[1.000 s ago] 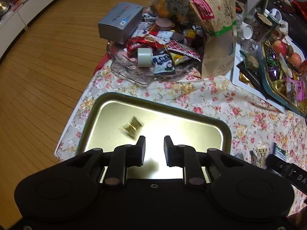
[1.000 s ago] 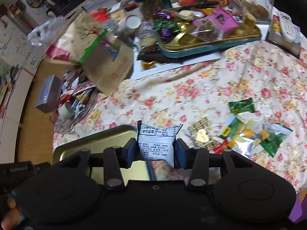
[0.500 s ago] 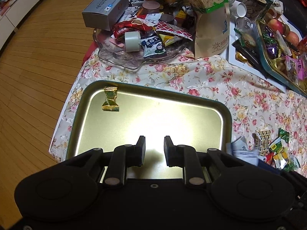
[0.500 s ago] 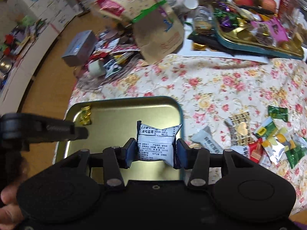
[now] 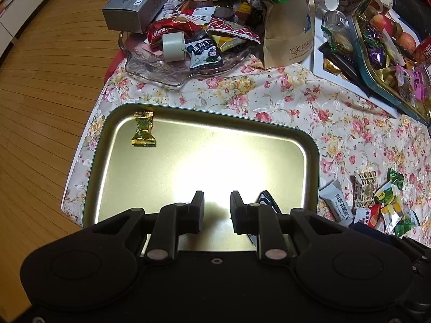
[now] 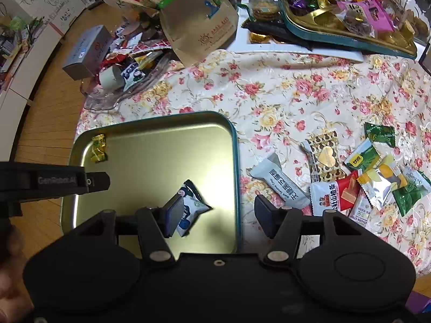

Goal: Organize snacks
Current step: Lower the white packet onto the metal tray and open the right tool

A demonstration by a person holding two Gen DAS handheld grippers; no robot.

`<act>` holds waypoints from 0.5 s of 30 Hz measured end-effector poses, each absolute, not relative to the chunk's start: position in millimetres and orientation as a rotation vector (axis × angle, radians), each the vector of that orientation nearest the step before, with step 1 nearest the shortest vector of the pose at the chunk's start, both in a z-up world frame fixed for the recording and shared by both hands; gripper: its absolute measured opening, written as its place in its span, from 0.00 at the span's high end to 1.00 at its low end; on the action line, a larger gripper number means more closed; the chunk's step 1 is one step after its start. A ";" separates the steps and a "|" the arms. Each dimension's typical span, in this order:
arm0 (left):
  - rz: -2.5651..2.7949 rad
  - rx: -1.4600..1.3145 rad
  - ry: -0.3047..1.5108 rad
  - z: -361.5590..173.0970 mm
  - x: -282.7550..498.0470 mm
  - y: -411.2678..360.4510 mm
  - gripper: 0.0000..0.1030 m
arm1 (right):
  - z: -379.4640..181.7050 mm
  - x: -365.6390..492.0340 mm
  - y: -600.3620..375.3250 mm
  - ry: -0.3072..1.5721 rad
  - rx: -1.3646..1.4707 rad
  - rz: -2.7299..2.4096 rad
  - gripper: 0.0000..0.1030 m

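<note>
Hovering over the gold tray, the right gripper has its jaws spread wide; they have just been opening. A white-and-blue snack packet sits between them, against the left finger pad, well clear of the right pad. Packet is tilted over the tray floor; whether it rests on the floor, cannot tell.

Left gripper points down at the same tray, near edge. Jaws partly open, nothing between them. A corner of the packet shows just behind its right finger.

Tray contents & surroundings, right wrist view:
- Gold-wrapped candy at approx. 10 o'clock corner of tray, inside rim.
- Loose snack pile on the floral cloth of the bench, at 3 o'clock of tray: grey bar packet, heart-print packet, red-and-white packet, green sachets.
- Brown paper bag at 12 o'clock, leaning.
- Glass dish w/ mixed wrappers at 11 o'clock; grey box lies on its far side.
- Second tray full of sweets at 1 o'clock, on a white board.

A person's hand shows at the left edge, blurred, below the left gripper body.
</note>
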State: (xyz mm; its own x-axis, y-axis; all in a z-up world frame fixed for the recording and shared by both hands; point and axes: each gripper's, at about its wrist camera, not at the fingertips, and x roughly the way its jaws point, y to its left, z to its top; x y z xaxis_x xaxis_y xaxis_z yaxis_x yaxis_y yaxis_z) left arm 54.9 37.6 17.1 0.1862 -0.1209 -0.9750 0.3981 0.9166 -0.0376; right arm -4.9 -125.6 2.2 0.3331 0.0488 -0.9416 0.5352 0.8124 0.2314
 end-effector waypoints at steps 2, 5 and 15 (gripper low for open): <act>-0.373 0.249 1.335 17.4 53.9 36.7 0.71 | 1.0 -5.8 -127.0 1.205 0.580 -0.340 0.40; -0.371 0.254 1.336 16.8 53.5 36.0 0.71 | 3.2 -6.1 -126.9 1.200 0.589 -0.333 0.39; -0.361 0.263 1.353 13.5 53.6 36.3 0.71 | 3.4 -5.1 -122.9 1.207 0.577 -0.317 0.38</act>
